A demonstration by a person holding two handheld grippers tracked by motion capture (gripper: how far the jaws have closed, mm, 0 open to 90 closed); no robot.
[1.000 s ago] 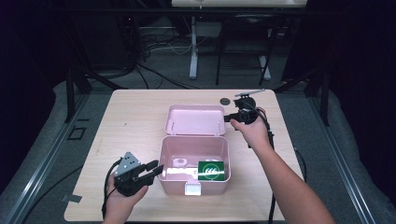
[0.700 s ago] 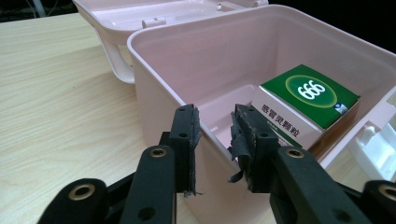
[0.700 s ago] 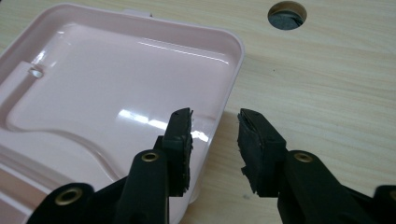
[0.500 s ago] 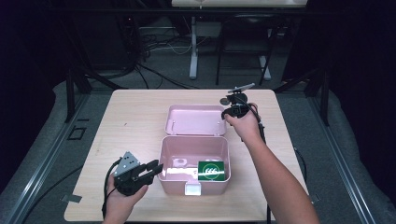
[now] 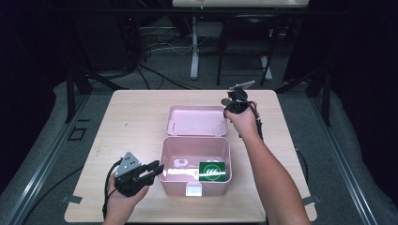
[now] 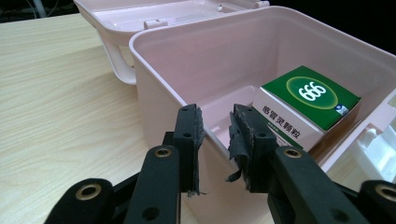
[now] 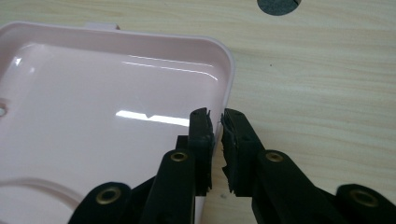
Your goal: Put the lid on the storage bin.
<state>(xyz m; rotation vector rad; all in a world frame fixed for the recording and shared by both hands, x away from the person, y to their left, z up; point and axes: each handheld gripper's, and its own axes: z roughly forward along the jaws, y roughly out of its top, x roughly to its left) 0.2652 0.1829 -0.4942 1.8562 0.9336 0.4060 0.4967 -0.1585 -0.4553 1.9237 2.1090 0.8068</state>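
Observation:
A pink plastic box (image 5: 195, 140) stands open near the table's front, its lid (image 5: 195, 121) lying flat behind it. Inside lie a green carton (image 5: 213, 171) marked 666 and a small white piece (image 5: 179, 163). My left gripper (image 5: 157, 168) is at the box's left wall. In the left gripper view (image 6: 217, 128) one jaw is outside the wall (image 6: 154, 70) and one inside; they have been closing and clamp it. My right gripper (image 5: 228, 110) is at the lid's far right corner. Its jaws (image 7: 217, 123) have just been closing, with the lid's rim (image 7: 229, 79) pinched between them.
A dark round disc (image 7: 279, 4) lies on the wooden table (image 5: 136, 122) just beyond the lid. A white latch (image 5: 194, 189) sits on the box's front. Bare tabletop spreads left and right of the box. Dark stands and cables fill the floor behind.
My right gripper has moved left and down to the lid's far right corner, and its jaws have closed on the rim. The left gripper stays at the box's wall.

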